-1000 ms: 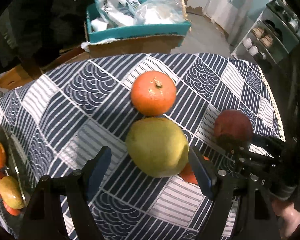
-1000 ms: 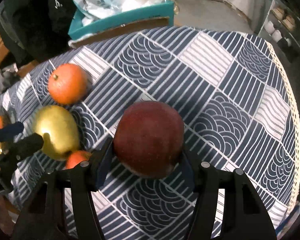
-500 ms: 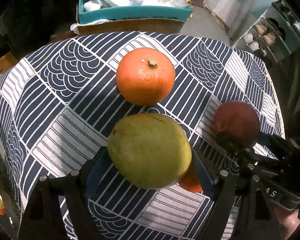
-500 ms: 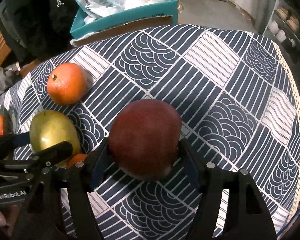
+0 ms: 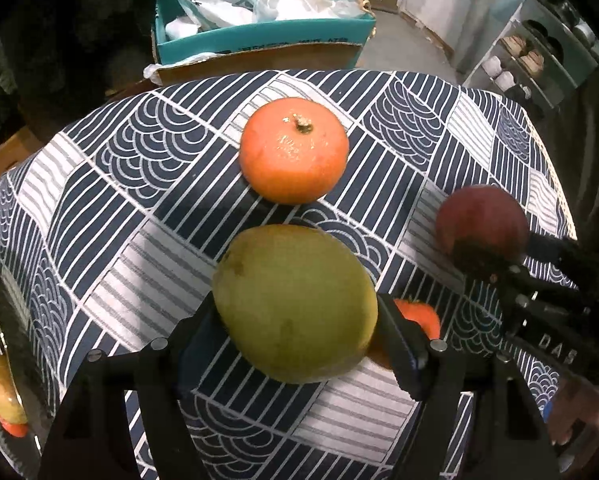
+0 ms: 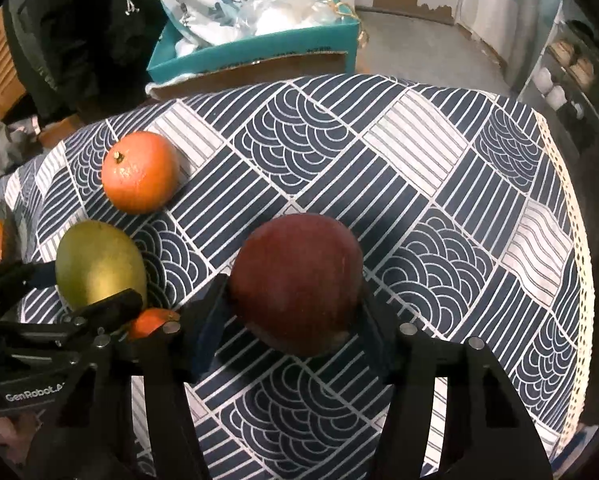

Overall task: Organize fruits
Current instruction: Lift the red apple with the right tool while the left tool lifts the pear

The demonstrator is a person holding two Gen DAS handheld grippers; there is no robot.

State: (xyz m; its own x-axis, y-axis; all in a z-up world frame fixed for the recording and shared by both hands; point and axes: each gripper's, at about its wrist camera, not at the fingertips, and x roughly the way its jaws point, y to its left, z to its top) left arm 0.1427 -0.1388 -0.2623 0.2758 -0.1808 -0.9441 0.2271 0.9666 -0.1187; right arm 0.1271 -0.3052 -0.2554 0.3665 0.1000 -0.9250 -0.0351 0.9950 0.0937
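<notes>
A table covered by a navy-and-white patterned tablecloth (image 6: 399, 168) — stripes and wave arcs in squares — carries the fruit. An orange (image 5: 294, 150) sits toward the far side. Nearer lie a green mango (image 5: 295, 302), a small orange fruit (image 5: 417, 316) partly hidden beside it, and a dark red apple (image 6: 297, 282).

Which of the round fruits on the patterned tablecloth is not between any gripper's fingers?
The large orange citrus fruit with a stem nub, alone on the cloth. The green mango and dark red apple each sit between fingers.
</notes>
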